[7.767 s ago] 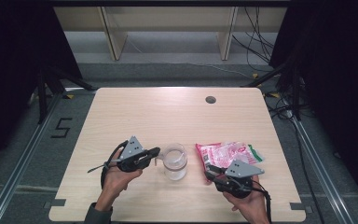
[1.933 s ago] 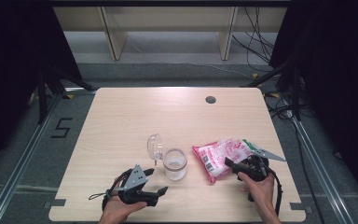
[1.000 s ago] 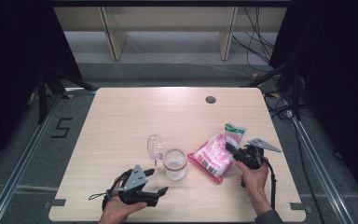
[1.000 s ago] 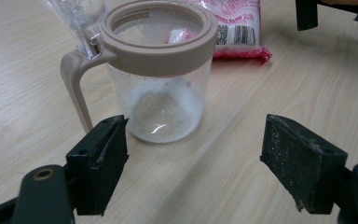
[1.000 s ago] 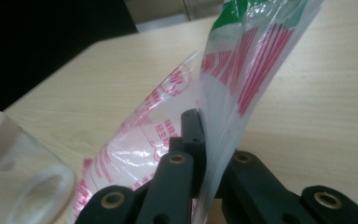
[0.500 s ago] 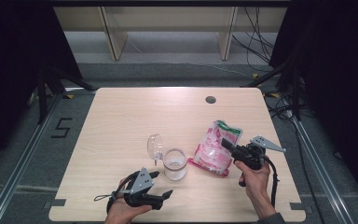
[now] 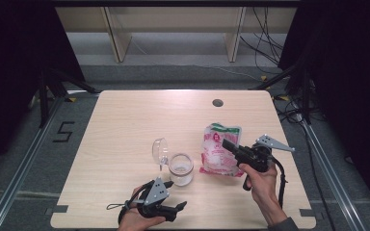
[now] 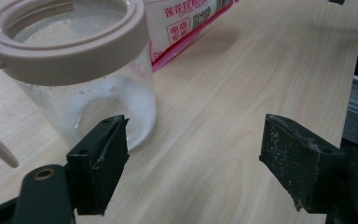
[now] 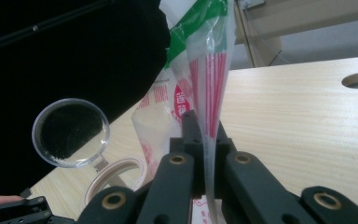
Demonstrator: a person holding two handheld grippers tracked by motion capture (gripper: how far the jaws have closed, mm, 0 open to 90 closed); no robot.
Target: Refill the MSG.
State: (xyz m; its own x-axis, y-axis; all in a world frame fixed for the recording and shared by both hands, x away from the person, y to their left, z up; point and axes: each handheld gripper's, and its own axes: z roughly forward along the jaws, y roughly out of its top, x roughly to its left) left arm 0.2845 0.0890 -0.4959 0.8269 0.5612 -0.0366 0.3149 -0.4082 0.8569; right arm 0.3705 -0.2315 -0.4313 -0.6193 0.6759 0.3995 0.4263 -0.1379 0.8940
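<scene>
A pale wooden table (image 7: 125, 125) stands on a grey floor before a low shelf unit, with dark curtains at either side. In the high view, a small clear glass jar with a beige collar and a flipped-open clear lid (image 7: 180, 168) stands near the table's front middle. Just to its right, the pink, white and green plastic pouch (image 7: 218, 151) is raised on end, its lower edge at the table, pinched by the right gripper (image 7: 227, 144). The left gripper (image 7: 173, 208) rests low at the front edge, close in front of the jar.

In the left gripper view, the two black jaws stand wide apart with nothing between them; the jar (image 8: 81, 79) sits just beyond the left-hand jaw, not touched, and the pouch's printed corner (image 8: 186, 23) lies behind it.

In the right gripper view, the jaws are pressed fully together on a thin fold of the pouch (image 9: 209, 70), which rises above them. The jar's open lid (image 9: 71, 132) and beige rim (image 9: 116, 179) show lower left.

The step in hand seems to be lifting the pouch to pour into the jar. To do it well, the left gripper should clamp the jar's wall first so it cannot slide or tip. The right should then bring the pouch's mouth directly over the rim, tilt slowly, and keep clear of the upright lid.
</scene>
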